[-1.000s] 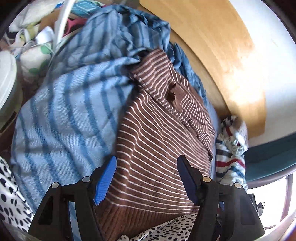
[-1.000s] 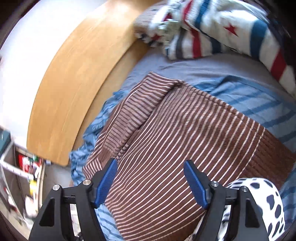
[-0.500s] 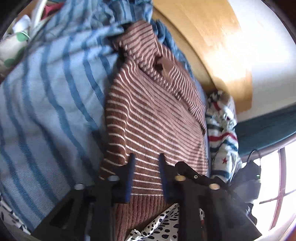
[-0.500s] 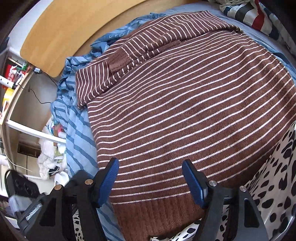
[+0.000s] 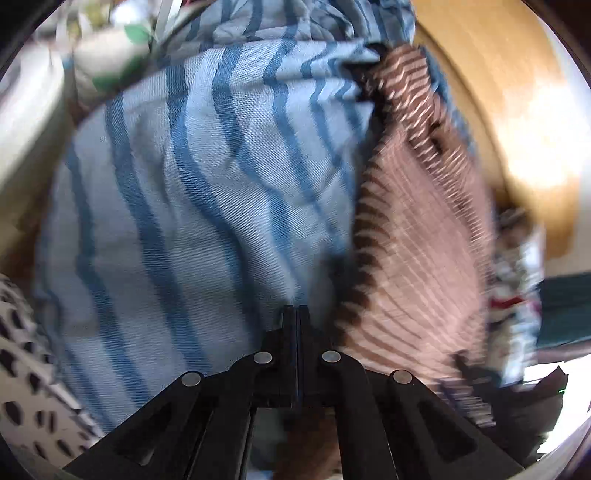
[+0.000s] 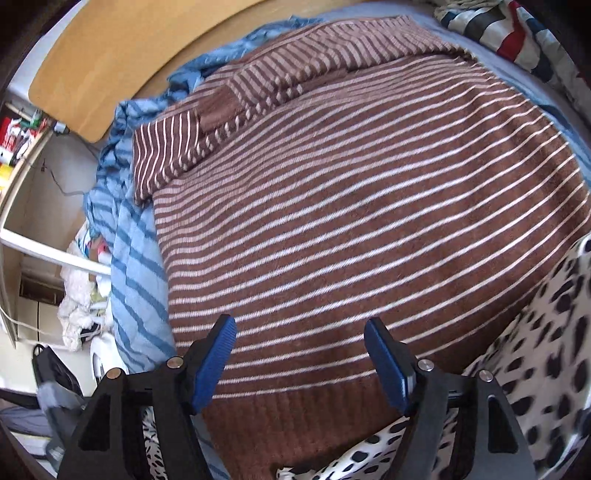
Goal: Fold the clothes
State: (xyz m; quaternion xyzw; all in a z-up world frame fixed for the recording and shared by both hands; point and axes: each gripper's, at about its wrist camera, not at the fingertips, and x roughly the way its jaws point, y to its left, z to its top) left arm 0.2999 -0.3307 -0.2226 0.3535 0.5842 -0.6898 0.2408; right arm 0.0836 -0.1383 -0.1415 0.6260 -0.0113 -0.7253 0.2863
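From the left tongs (image 5: pixel 297 314) we look steeply down, close over the blue striped cloth (image 5: pixel 192 206). From the right tongs (image 6: pixel 299 347) we face down onto the brown white-striped knitted sweater (image 6: pixel 362 206). Both views share these two.

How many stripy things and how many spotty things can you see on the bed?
Stripy: 3 - brown sweater, blue cloth, red, white and blue bedding
Spotty: 1 - black-and-white cloth
Total: 4
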